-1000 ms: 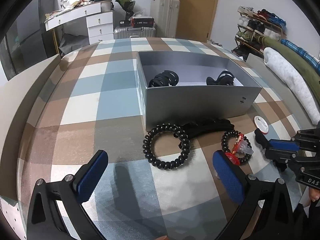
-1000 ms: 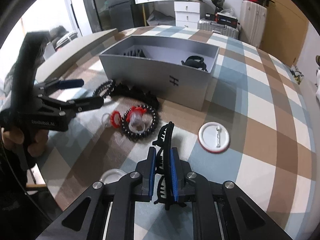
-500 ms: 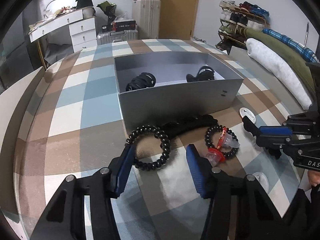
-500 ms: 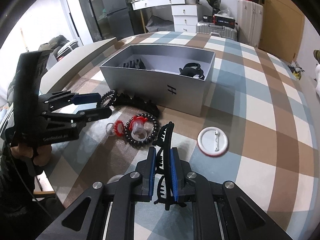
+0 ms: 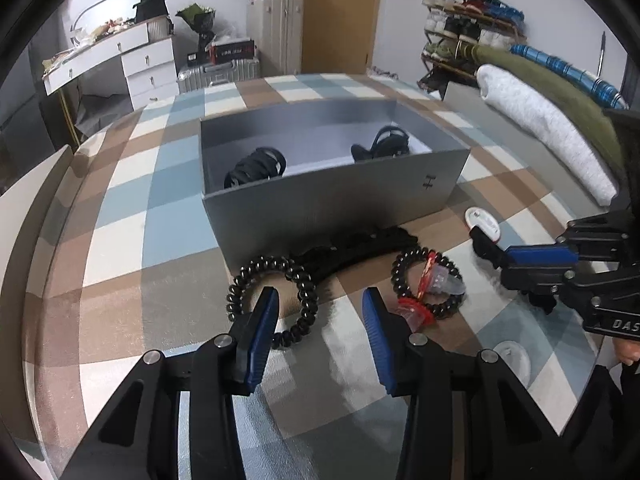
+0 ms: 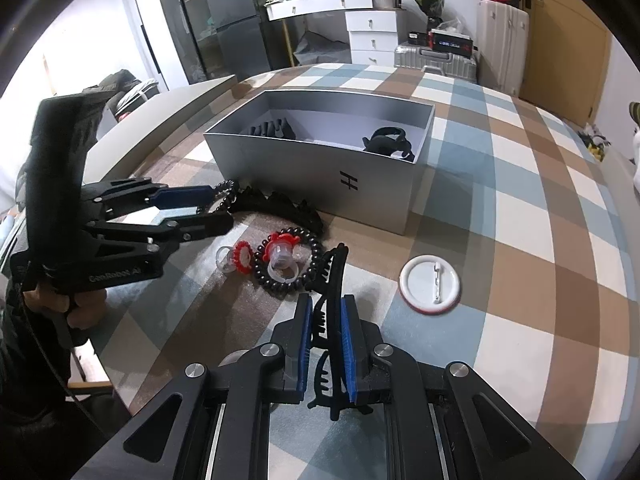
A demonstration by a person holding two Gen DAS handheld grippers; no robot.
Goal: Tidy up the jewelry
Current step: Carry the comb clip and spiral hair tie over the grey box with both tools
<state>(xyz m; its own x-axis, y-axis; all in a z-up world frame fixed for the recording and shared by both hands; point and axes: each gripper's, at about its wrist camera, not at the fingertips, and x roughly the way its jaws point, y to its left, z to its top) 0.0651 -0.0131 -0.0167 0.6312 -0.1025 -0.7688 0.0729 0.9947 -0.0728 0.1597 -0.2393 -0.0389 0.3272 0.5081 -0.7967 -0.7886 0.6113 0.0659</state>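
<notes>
Since a second ago the left hand-held gripper has been narrowing from wide apart and has come forward to the black coiled spiral hair tie lying on the checked blue, brown and cream tabletop. Its jaws are closing with the near right arc of that coil between the blue pads; the pads are not yet pressing on it. The right hand-held gripper is staying where it was, clamped together on a black toothed hair comb clip that is sticking up and forward from between its pads.

A second black coiled hair tie is lying near the middle of the tabletop with a red-topped clear plastic ring inside its loop, and another red and clear ring is sitting just beside it. A long black toothed hair piece is stretching along the front wall of the open grey rectangular box. Inside the box two black hair accessories are resting, one at each end. A round white pin badge with a red rim is lying face down to the right of the comb clip, apart from it.
</notes>
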